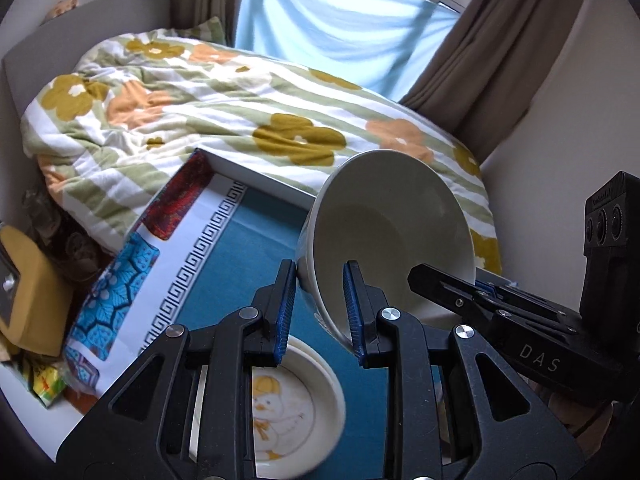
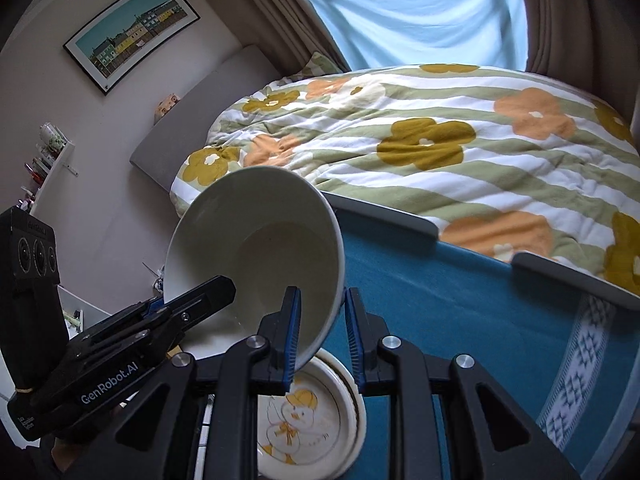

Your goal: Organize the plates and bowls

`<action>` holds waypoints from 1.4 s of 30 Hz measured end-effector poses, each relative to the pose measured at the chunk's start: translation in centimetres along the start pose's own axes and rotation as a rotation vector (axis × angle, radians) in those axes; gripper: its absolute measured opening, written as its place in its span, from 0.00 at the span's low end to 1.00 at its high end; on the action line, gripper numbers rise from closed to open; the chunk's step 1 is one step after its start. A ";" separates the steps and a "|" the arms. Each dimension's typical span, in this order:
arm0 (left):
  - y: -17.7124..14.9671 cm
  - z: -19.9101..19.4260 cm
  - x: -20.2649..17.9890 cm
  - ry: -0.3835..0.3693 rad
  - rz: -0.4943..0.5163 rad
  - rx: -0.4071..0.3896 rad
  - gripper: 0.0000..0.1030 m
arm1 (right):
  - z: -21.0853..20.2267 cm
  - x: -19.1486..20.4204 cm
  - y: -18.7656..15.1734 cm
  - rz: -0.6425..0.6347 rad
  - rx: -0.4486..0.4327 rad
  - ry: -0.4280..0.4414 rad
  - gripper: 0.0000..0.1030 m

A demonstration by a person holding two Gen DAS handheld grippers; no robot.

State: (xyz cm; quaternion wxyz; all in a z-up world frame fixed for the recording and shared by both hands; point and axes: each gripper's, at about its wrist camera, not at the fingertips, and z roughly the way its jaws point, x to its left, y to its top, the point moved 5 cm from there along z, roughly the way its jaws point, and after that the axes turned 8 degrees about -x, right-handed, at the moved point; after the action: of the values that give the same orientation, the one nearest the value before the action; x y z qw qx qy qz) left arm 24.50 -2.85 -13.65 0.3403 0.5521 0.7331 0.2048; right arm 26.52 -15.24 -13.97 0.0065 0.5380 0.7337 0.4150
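A bowl [image 1: 384,236] hangs tilted above the table [image 1: 256,232], held at its rim between the left gripper [image 1: 320,312] and the right gripper [image 2: 320,332]. Below it, a plate [image 2: 312,412] lies on the table. The bed [image 2: 440,132] stands behind the table's far edge.

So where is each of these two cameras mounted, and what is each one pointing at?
Left wrist view: sits on the left gripper, looking along its fingers down at the cream bowl it pinches by the rim; the right gripper shows at right.
Right wrist view: sits on the right gripper, clamped on the same bowl's opposite rim; the left gripper shows at left.
Both share the bowl, the duck plate, the blue tablecloth and the flowered bed.
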 end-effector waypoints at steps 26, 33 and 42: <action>-19.3 0.9 -19.4 -0.221 0.275 0.357 0.21 | -16.8 -15.3 -15.9 0.282 -0.011 -0.295 0.20; -20.9 3.4 -19.3 -0.195 0.330 0.413 0.21 | -15.6 -16.8 -18.4 0.315 0.020 -0.319 0.20; -21.9 5.2 -19.4 -0.162 0.400 0.428 0.21 | -14.1 -17.4 -19.4 0.313 0.054 -0.343 0.20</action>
State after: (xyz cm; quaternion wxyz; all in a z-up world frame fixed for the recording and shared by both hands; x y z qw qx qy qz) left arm 16.66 -28.39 -26.73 0.2264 0.7593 0.6068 0.0638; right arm 12.17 -39.02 -24.28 0.0524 0.7078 0.6404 0.2936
